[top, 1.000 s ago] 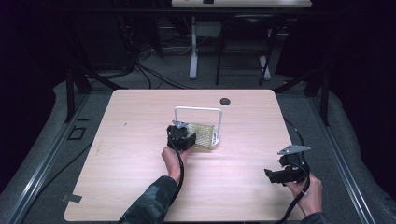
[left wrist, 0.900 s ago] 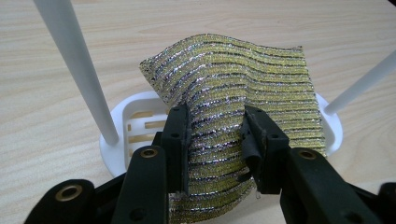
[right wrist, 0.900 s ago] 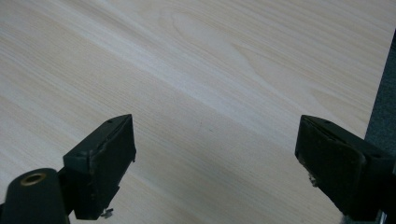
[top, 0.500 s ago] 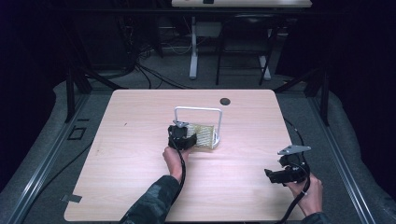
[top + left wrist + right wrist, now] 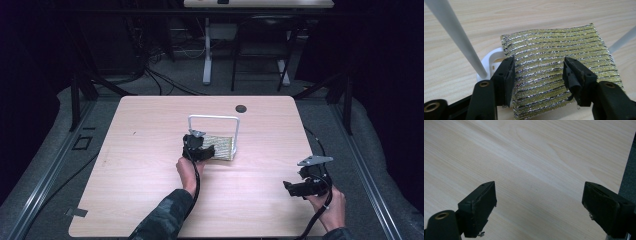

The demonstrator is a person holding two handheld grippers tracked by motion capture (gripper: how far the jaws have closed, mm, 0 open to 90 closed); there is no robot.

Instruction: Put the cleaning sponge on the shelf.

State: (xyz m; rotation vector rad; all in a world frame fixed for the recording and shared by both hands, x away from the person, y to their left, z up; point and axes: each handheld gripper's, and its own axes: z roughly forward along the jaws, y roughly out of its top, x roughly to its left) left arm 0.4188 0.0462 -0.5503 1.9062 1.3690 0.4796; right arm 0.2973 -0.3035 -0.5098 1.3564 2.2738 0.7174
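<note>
A dark room with cables and stands on the floor is seen behind a pale wooden table (image 5: 150, 200). In the high view, a white wire rack (image 5: 214, 119) stands near the table's middle, and a glittery yellow-green sponge (image 5: 222, 146) is laid at its foot; the left gripper (image 5: 199, 150) is set at the sponge's near edge, while the right gripper (image 5: 300, 189) is held well apart, near the table's right edge. In the left gripper view, the jaws are seen spread over the sponge (image 5: 554, 62), not yet pressed onto it. In the right gripper view, the jaws are spread wide above bare wood. A grasp of the sponge is judged to be in hand; closing the jaws on it would be called for next.
</note>
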